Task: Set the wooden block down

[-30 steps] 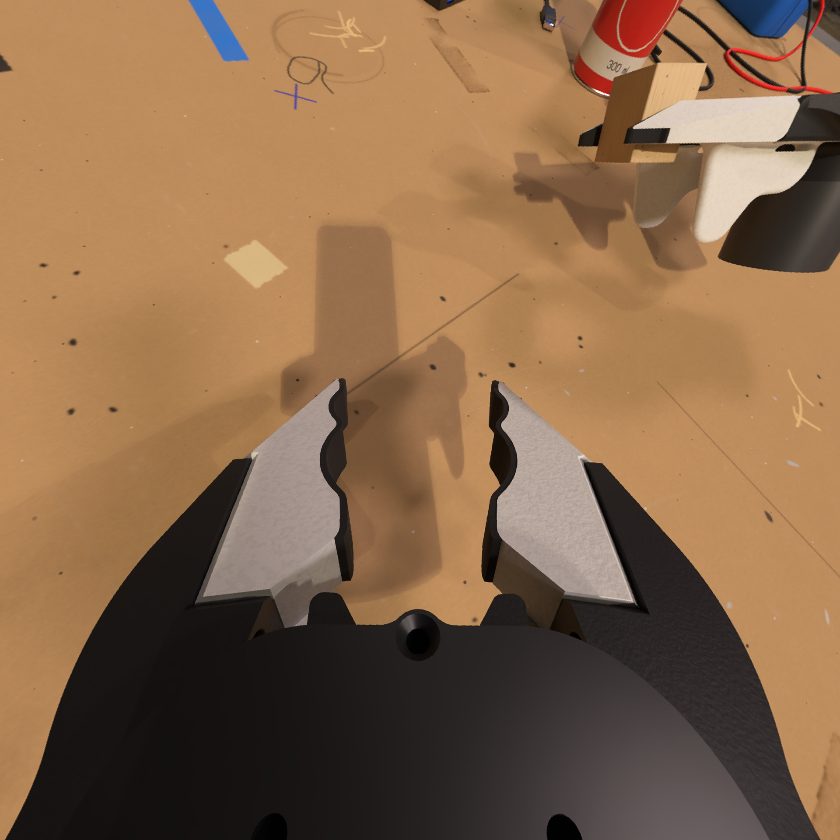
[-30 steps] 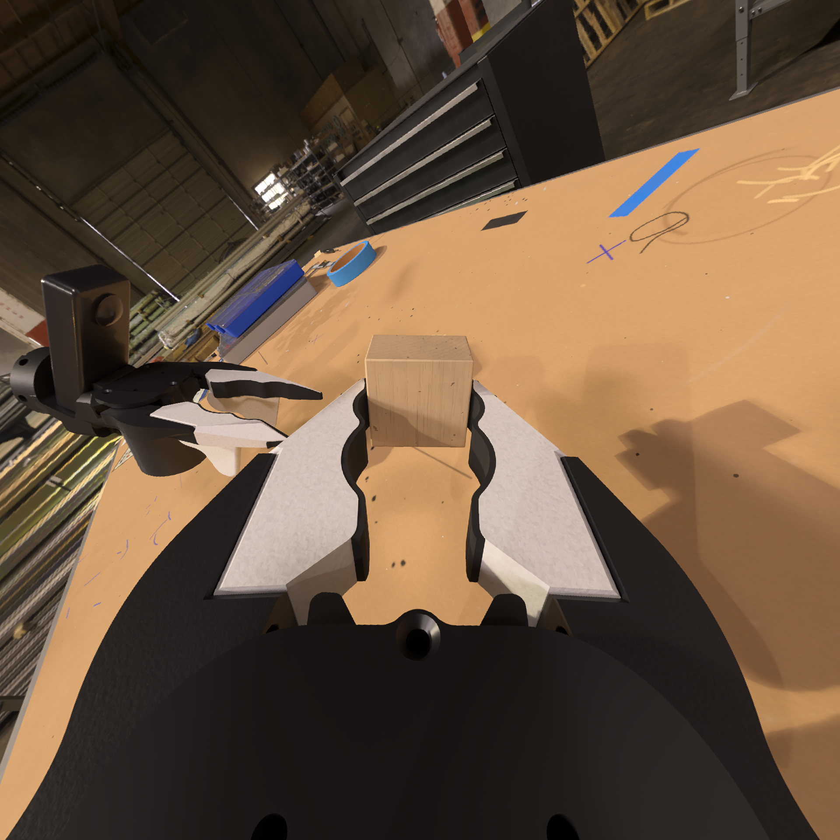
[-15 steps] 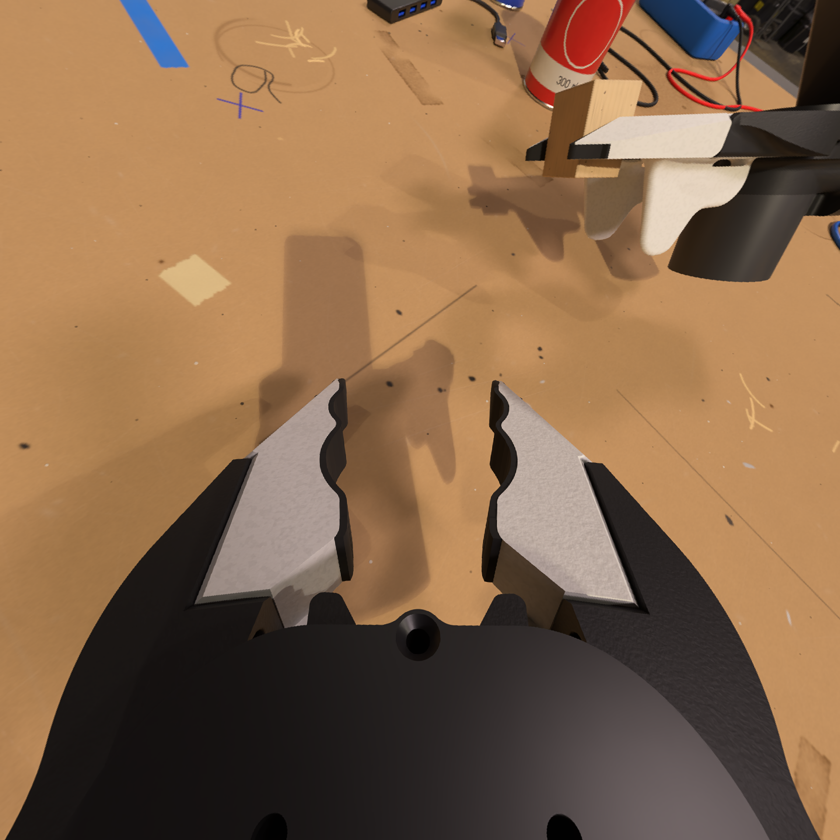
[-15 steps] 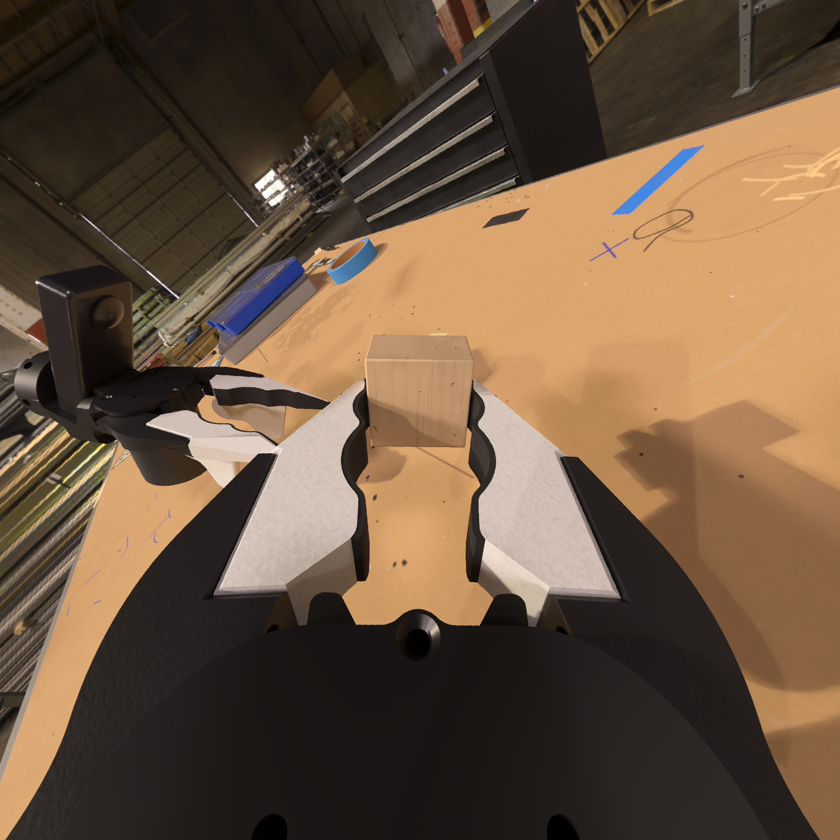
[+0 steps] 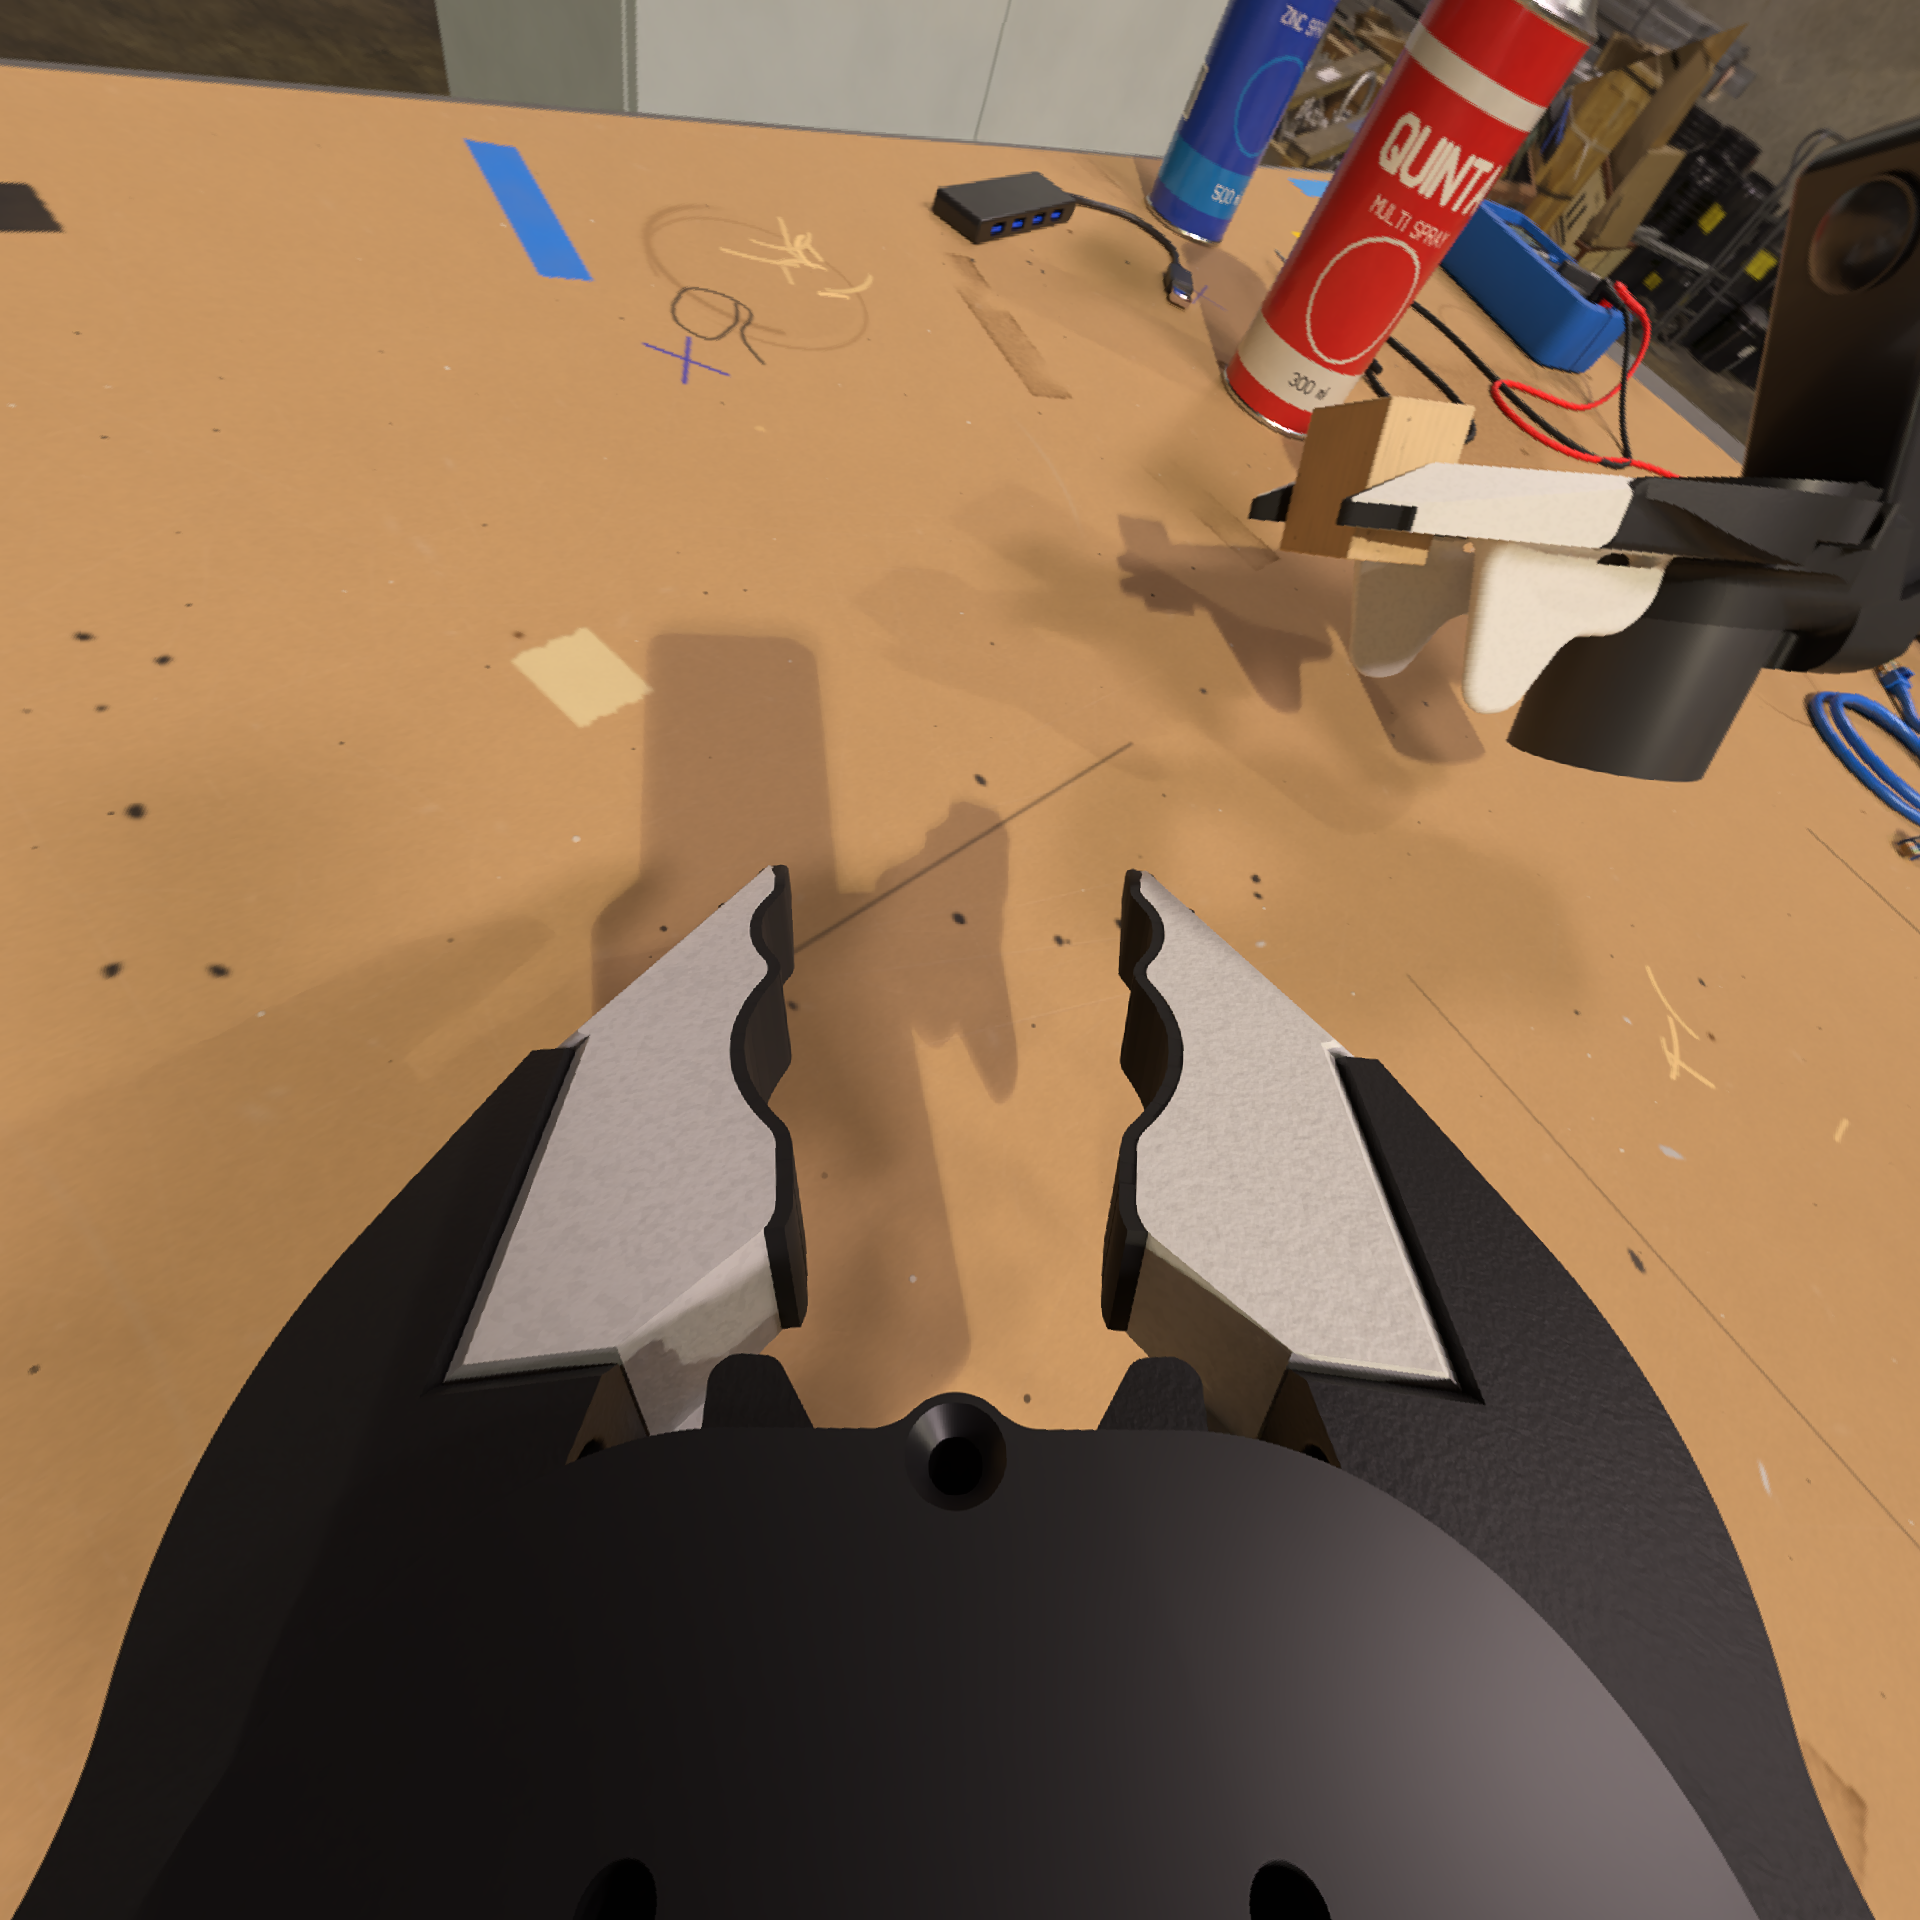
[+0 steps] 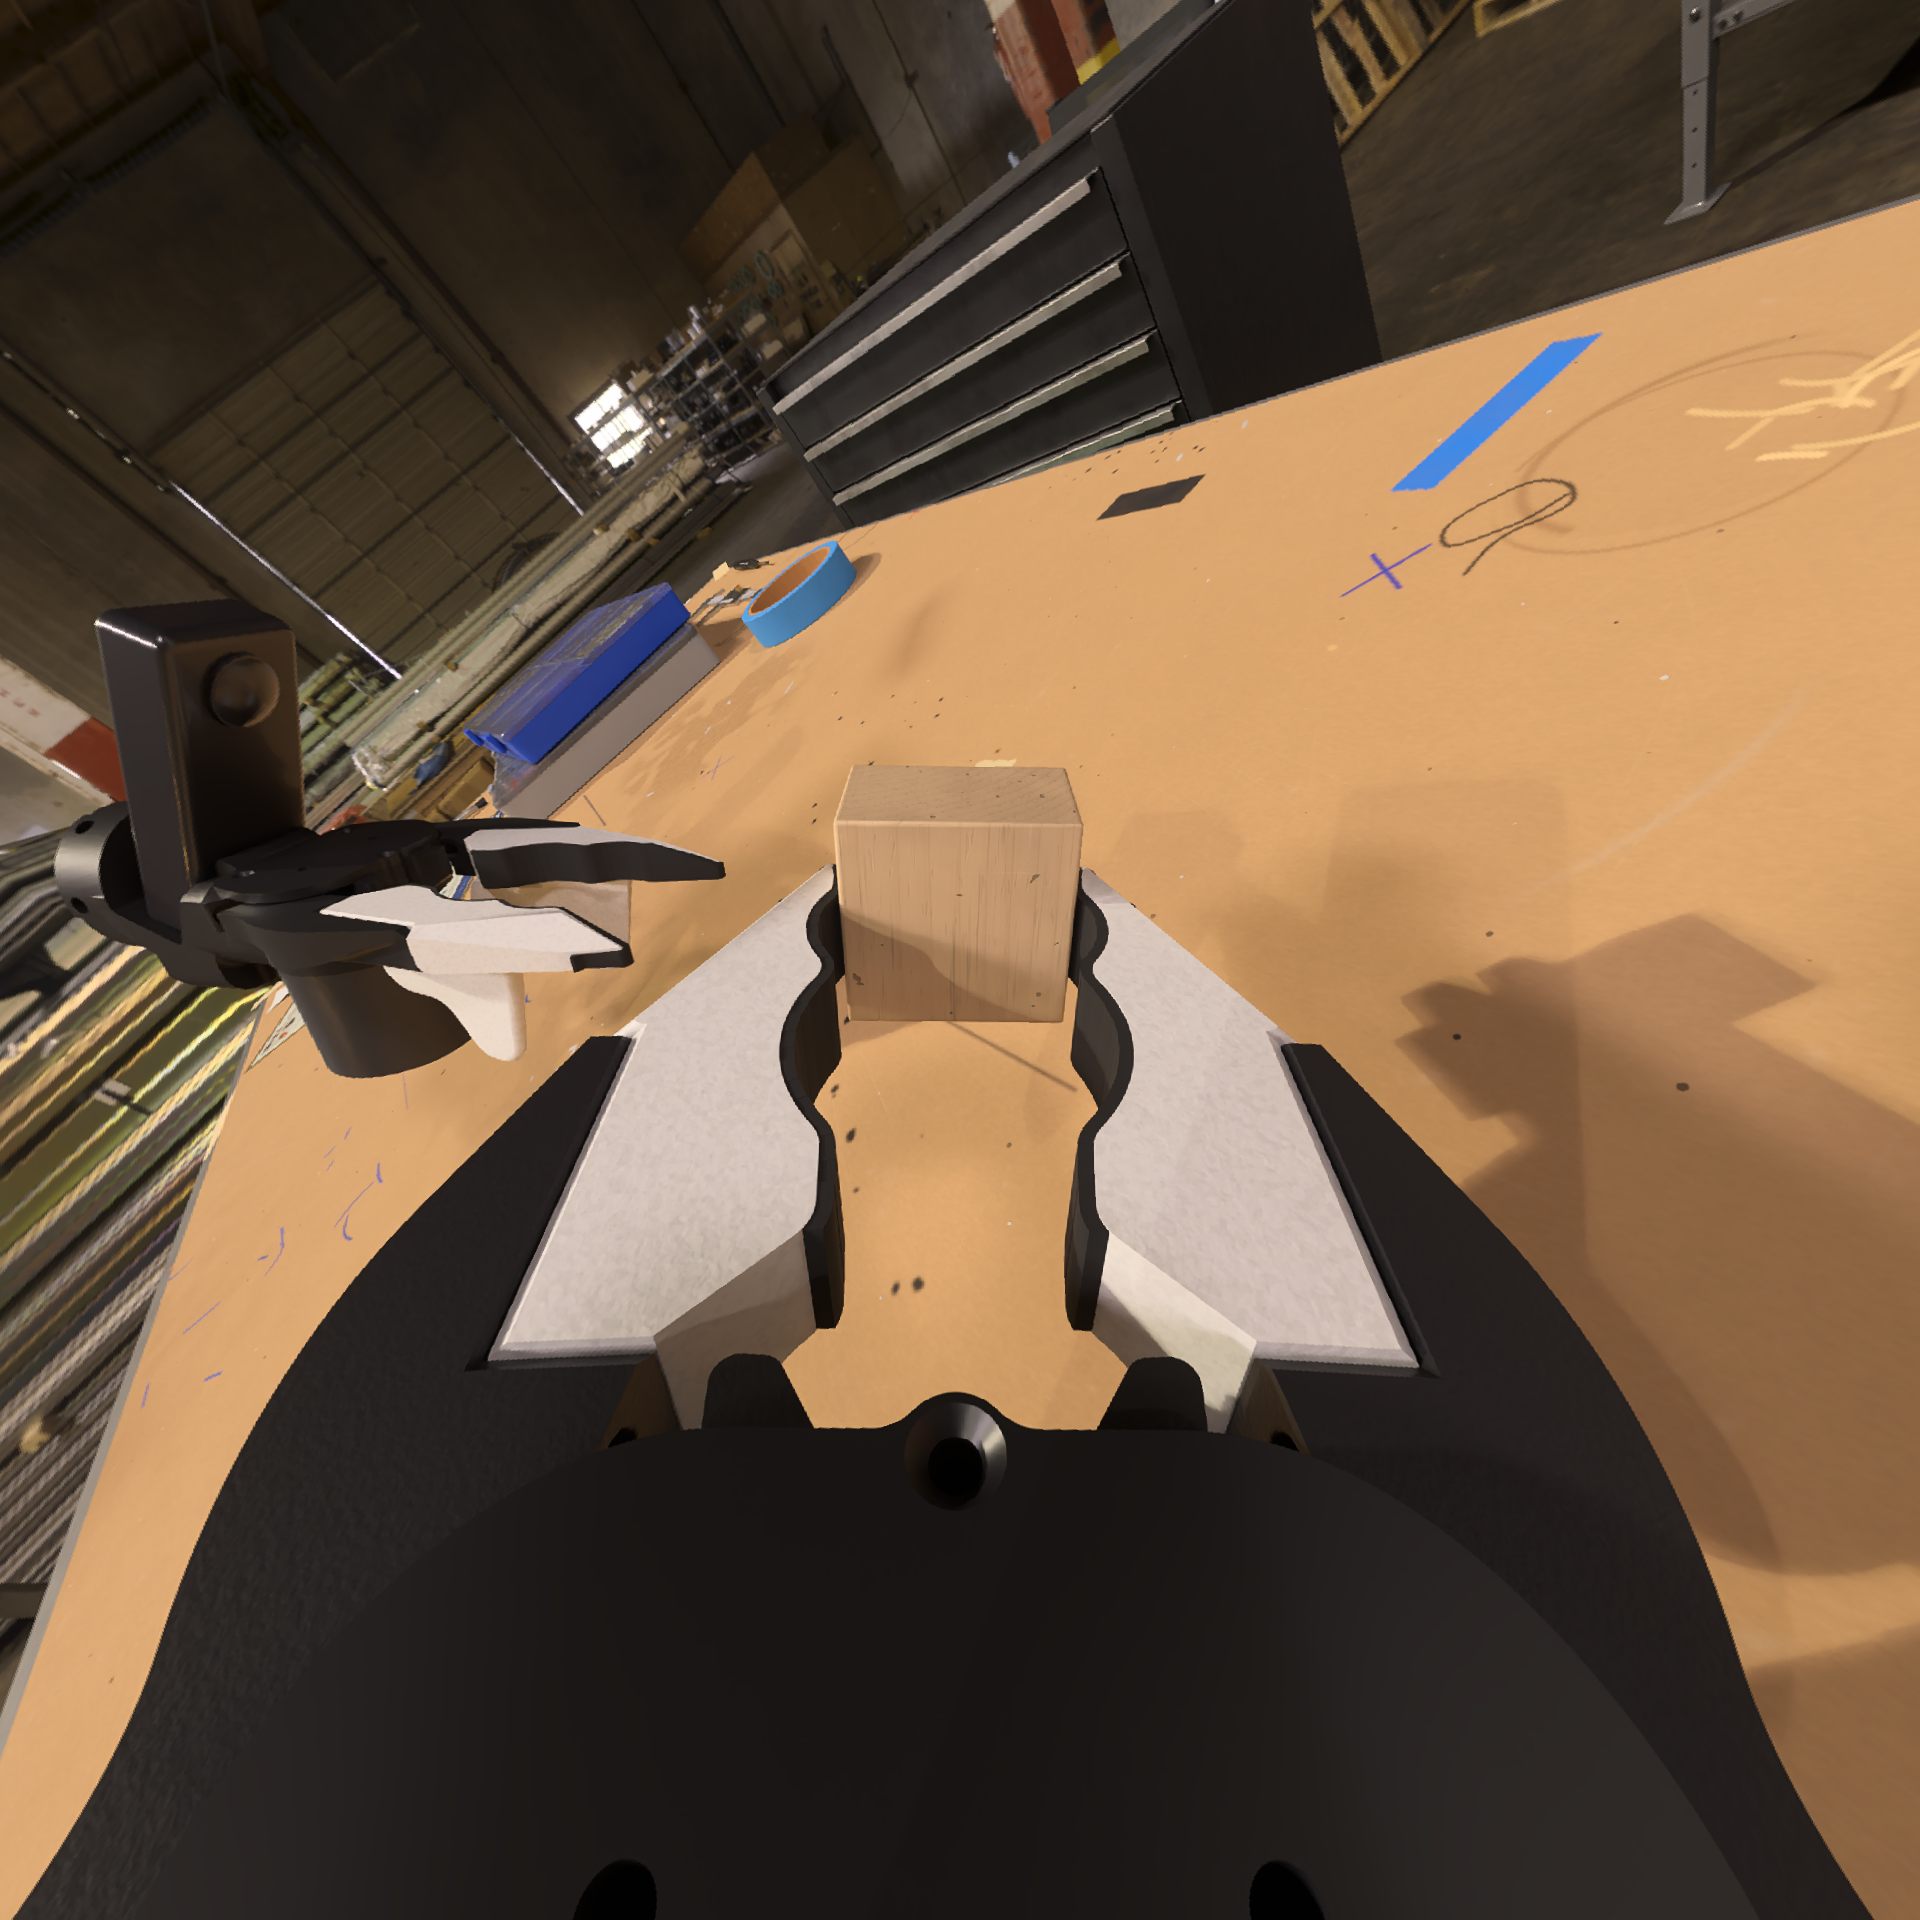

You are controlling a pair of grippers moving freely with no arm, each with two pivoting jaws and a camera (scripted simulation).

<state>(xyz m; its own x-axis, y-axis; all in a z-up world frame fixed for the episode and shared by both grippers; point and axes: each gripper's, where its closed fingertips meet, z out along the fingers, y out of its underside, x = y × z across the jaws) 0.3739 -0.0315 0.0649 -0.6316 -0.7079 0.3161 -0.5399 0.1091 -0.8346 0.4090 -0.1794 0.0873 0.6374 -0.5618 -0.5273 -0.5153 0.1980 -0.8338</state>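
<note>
the left gripper (image 5: 954, 894) is hovering over the tabletop (image 5: 312, 540) with its fingers spread apart and nothing between them, its shadow falling on the bare brown surface just ahead. far left on the tabletop a strip of blue tape (image 5: 527, 208) is lying flat, and beside it, toward the middle, there are pen scribbles (image 5: 727, 312) inside a faint drawn ring. nearer the gripper a pale tape patch (image 5: 580, 675) is sitting on the surface. farther right a black usb hub (image 5: 1003, 206) is resting near the far edge with its cable trailing toward a blue spray can (image 5: 1242, 114) and a red spray can (image 5: 1382, 218), both upright. just in front of the red can, the right gripper (image 5: 1311, 511) is reaching in from the right, clenching the wooden block (image 5: 1371, 457) between its fingertips, with the block hanging above the tabletop and its shadow lying below and to the left. in the right wrist view the right gripper (image 6: 956, 894) is pressing both fingers against the sides of the wooden block (image 6: 956, 894), the left gripper (image 6: 665, 904) is floating off to the left with its fingers parted, and a roll of blue tape (image 6: 800, 592) is lying beyond near a blue box (image 6: 577, 670).
</note>
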